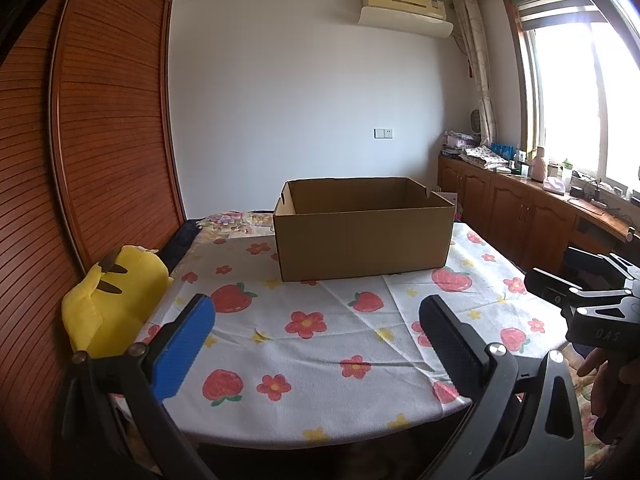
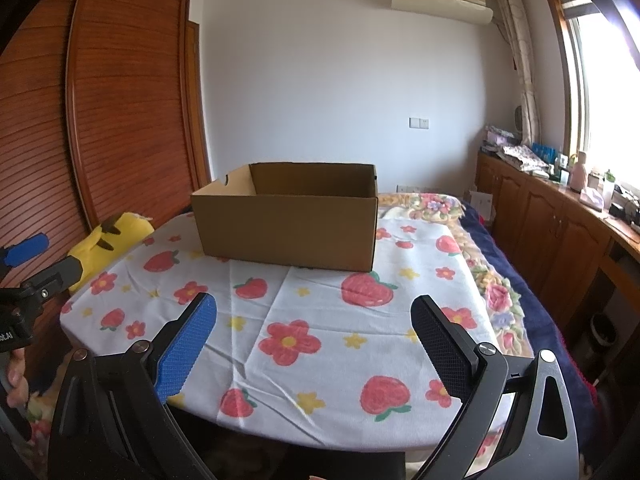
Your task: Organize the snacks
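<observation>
An open brown cardboard box (image 1: 364, 236) stands on the far part of a table covered with a white cloth printed with strawberries and flowers (image 1: 304, 344). It also shows in the right wrist view (image 2: 288, 224) on the same cloth (image 2: 304, 328). I see no snacks in either view. My left gripper (image 1: 316, 312) is open and empty above the near part of the table. My right gripper (image 2: 312, 312) is open and empty, level with it to the right. Each gripper shows at the edge of the other's view.
A yellow plush toy (image 1: 116, 296) sits at the table's left edge, against a wooden slatted wardrobe (image 1: 100, 120). A floral blanket (image 2: 496, 280) lies to the right of the table. Wooden cabinets with clutter (image 1: 520, 200) run under the window at right.
</observation>
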Motion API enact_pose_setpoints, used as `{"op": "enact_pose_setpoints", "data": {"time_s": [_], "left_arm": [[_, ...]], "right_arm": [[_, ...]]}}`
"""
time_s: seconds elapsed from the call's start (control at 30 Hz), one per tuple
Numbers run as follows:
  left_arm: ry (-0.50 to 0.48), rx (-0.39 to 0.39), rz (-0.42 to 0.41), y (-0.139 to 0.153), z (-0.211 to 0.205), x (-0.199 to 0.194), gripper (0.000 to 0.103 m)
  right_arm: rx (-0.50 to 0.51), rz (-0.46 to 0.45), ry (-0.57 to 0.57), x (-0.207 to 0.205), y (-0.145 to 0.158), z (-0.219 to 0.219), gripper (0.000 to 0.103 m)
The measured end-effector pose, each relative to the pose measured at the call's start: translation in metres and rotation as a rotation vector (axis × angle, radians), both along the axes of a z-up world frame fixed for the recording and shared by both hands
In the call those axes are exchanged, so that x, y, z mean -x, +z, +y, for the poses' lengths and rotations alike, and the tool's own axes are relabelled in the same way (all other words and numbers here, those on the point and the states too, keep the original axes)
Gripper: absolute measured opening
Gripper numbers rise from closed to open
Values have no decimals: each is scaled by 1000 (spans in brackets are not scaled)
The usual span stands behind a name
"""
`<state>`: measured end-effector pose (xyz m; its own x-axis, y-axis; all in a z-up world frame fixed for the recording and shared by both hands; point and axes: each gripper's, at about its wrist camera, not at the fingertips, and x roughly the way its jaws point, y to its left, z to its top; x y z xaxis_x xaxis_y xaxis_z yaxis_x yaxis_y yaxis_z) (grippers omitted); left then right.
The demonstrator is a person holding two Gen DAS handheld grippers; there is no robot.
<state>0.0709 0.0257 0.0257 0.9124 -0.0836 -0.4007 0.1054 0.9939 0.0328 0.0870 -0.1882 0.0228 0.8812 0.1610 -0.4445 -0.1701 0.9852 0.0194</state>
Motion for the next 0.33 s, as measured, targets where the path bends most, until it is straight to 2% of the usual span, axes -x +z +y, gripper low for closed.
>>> {"op": "enact_pose_setpoints", "data": {"time_s": [0.33], "left_arm": [[0, 1, 0, 0, 0, 0, 103]], "right_arm": [[1, 0, -1, 0, 0, 0, 99]]}}
